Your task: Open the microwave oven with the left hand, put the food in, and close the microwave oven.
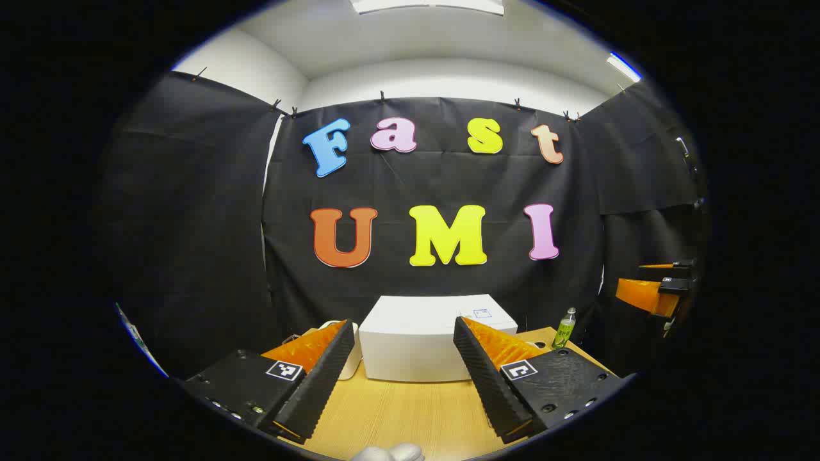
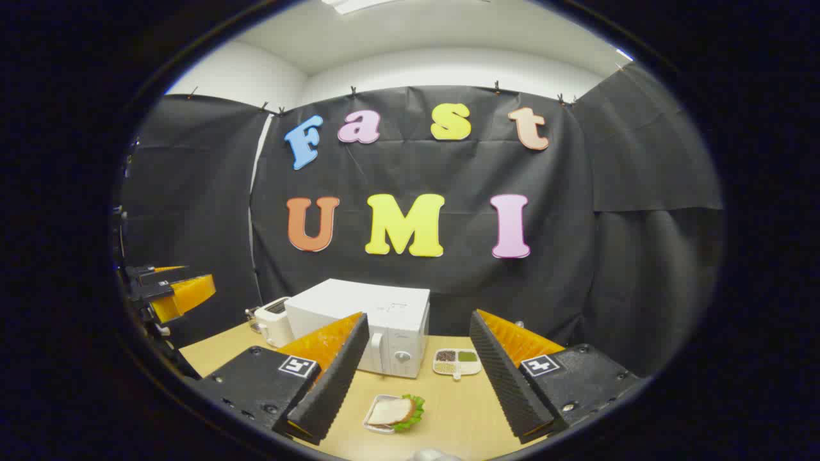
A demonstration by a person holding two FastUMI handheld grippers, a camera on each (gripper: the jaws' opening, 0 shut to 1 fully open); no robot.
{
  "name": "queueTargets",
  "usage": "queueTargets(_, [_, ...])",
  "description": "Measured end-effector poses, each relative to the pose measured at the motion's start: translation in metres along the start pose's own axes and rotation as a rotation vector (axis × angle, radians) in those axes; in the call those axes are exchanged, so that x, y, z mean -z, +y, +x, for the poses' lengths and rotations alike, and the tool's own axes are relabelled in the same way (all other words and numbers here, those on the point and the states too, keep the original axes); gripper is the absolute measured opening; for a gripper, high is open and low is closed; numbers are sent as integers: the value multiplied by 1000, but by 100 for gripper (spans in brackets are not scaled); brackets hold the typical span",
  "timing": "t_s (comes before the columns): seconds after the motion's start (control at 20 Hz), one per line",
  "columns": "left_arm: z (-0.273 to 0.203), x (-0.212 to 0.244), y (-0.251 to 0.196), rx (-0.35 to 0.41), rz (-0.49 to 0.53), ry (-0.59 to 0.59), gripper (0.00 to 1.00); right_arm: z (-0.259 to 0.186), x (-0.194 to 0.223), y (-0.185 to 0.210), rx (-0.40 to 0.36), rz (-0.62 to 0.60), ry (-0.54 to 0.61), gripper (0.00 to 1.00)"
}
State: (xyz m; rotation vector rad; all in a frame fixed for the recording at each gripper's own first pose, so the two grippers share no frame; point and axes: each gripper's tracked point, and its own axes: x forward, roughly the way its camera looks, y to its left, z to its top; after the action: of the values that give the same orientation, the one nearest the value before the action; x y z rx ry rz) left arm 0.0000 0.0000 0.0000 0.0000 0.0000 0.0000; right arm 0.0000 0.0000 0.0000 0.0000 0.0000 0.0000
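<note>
The boxy white microwave oven (image 2: 378,323) is sitting closed, partly hidden behind the left gripper (image 1: 403,378) and the right gripper (image 2: 413,378), both gaping empty above the sandwich on a small white plate (image 2: 392,413).

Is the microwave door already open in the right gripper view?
No, the microwave door sits flush and shut, and the sandwich rests on its plate on the table in front of it.

We see a staged recording booth: black cloth (image 2: 576,192) clipped up as walls at centre frame, white room walls (image 2: 448,67) above, and a wooden table (image 2: 461,410) below bearing kitchen props, microwave oven (image 2: 365,320) and toaster (image 2: 272,323).
</note>
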Motion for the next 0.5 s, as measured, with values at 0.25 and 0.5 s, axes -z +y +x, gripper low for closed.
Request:
queueTargets(0.25, [6, -4, 0, 14, 12, -10, 96, 6, -4, 0, 11, -5, -10, 92])
queueTargets(0.5, [14, -4, 1, 23, 18, -3, 96, 9, -2, -3, 24, -2, -4, 92])
